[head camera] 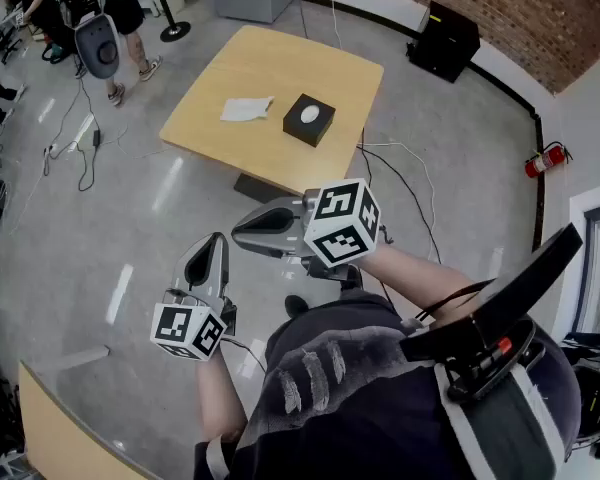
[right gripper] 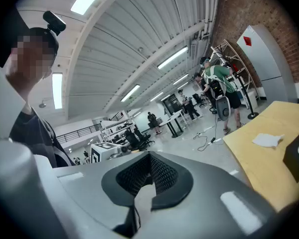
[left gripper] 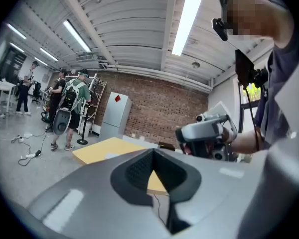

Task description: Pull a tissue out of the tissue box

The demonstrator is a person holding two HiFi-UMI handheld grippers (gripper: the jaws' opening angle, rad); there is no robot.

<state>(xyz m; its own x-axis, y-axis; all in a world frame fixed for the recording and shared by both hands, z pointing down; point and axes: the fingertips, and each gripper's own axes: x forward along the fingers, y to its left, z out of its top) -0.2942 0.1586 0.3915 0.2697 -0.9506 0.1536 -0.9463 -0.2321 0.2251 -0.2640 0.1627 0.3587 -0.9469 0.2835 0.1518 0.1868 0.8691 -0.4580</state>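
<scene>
- The left tool (head camera: 216, 240) is a smooth grey plastic shell that tapers to a rounded nose, with dark ribbed pads inside. Its jaws are clenched together with nothing between them.
- A white marker cube (head camera: 188, 330) with black squares sits at its rear end.
- The left forearm (head camera: 215, 393) is drawn in close to the body. It carries the left tool low, with the nose nearly level and aimed toward the desk.
- The desk (head camera: 270, 68) has a pale wood-look top, squarish with rounded corners, and lies well ahead of the left tool's nose.
- A loose tissue (head camera: 246, 109), white and crumpled, lies flat on the desk just left of the tissue box, apart from it.
- The tissue box (head camera: 309, 119) is black, low and square, with white tissue showing in an oval top opening. It stands on the desk well ahead of both tools, off to the right of where the right tool points.
- The right tool (head camera: 238, 230) has the same grey shell and ribbed pads, and its jaws are clenched and empty.
- The right forearm (head camera: 420, 268) reaches forward, with the nose turned across toward the left tool.
</scene>
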